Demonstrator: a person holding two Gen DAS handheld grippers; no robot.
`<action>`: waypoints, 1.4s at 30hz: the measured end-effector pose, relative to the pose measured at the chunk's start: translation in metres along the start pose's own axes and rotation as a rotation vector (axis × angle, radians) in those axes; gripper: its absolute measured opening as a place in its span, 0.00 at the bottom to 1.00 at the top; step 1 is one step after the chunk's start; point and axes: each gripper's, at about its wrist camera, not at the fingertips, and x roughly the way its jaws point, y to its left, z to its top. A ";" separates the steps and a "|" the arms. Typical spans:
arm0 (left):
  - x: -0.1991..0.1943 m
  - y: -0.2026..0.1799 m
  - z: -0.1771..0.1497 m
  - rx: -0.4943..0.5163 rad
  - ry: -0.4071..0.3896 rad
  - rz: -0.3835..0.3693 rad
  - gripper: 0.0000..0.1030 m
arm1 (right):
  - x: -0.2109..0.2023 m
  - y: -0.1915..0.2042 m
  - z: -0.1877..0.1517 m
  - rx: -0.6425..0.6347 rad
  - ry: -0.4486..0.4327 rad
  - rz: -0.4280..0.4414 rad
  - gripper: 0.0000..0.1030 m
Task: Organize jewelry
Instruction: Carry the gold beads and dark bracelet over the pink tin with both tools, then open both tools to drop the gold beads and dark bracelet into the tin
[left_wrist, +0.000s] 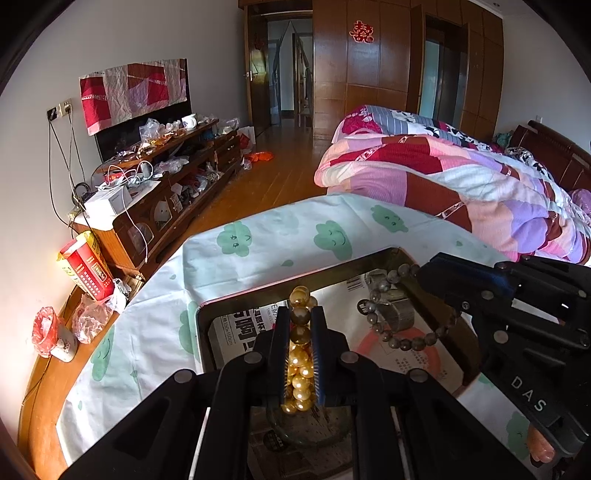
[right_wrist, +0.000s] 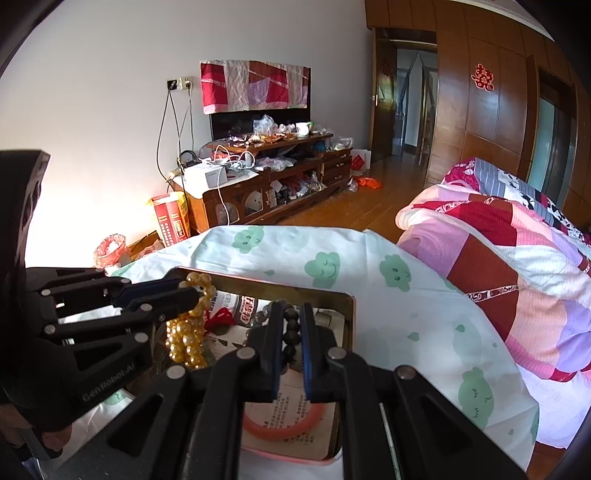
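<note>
A gold bead strand (left_wrist: 300, 363) hangs bunched between the fingers of my left gripper (left_wrist: 300, 314), which is shut on it over the metal tray (left_wrist: 204, 332). The same gold bead strand (right_wrist: 188, 332) and left gripper (right_wrist: 192, 290) appear at the left of the right wrist view. My right gripper (right_wrist: 291, 308) is shut on a dark bead bracelet (right_wrist: 291, 330). From the left, that dark bracelet (left_wrist: 402, 343) dangles as a loop from the right gripper (left_wrist: 424, 271). In the tray lie a pink bangle (right_wrist: 280, 424), a red cord piece (right_wrist: 221, 319), a watch (left_wrist: 400, 308) and a green bangle (left_wrist: 306, 430).
The tray (right_wrist: 351, 317), lined with printed paper, sits on a white cloth with green clouds (right_wrist: 388, 295). A bed with a patchwork quilt (right_wrist: 517, 258) is to the right. A cluttered wooden TV cabinet (right_wrist: 266, 181) stands by the far wall, across the wood floor.
</note>
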 end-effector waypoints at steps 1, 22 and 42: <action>0.003 0.001 -0.001 -0.001 0.007 0.001 0.10 | 0.003 0.000 0.000 0.003 0.004 0.001 0.10; 0.015 0.015 -0.008 -0.009 0.045 0.108 0.58 | 0.030 0.002 -0.003 0.002 0.067 0.035 0.16; -0.047 0.028 -0.063 -0.064 0.011 0.143 0.78 | -0.030 -0.013 -0.030 0.075 0.051 -0.018 0.65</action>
